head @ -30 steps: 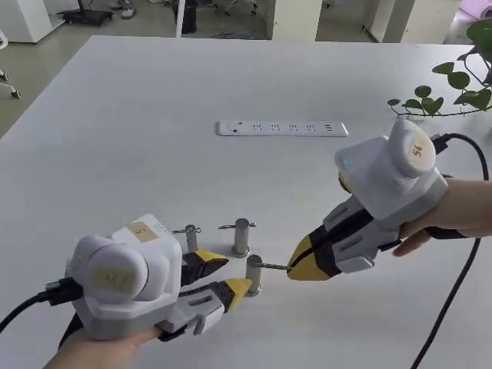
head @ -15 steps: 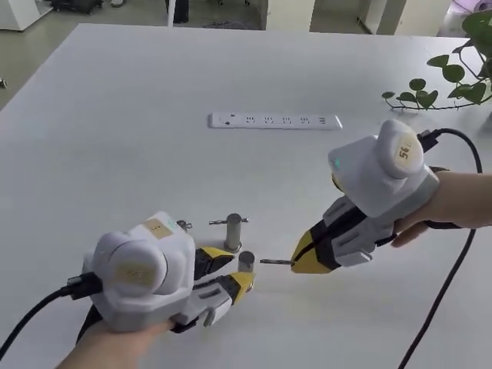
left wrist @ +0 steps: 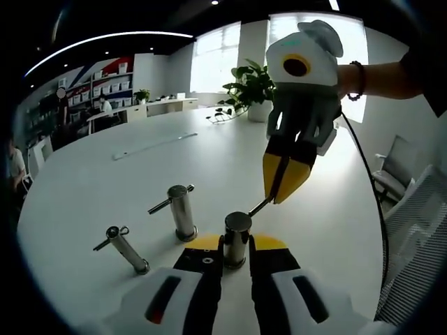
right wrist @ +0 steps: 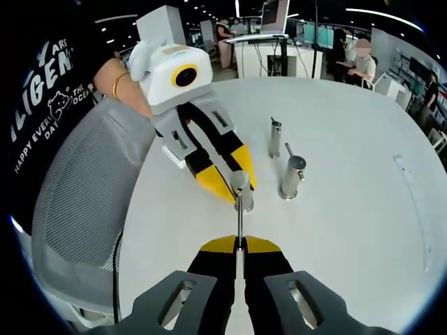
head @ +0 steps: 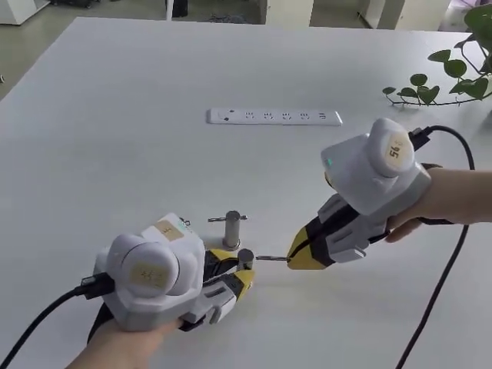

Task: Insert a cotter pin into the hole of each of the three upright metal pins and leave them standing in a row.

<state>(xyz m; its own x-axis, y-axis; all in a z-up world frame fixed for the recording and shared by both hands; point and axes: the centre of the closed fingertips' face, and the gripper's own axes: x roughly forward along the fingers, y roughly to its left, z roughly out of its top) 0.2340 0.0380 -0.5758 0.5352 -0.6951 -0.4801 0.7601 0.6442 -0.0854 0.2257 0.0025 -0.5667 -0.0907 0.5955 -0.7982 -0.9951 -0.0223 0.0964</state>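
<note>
Head view: left tool [head: 240, 278] clamped on pin [head: 245, 260], upright on tabletop [head: 154, 115], lower middle of frame.
Right tool [head: 294, 258]: pinching cotter [head: 270, 258], sits just right of the pin.
Axis: cotter lies level, tip at pin's head, pointing left. Hole's too small to see tbh.

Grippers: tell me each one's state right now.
Left gripper: shut on the nearest metal pin.
Right gripper: shut on a cotter pin, aimed at that pin.
</note>
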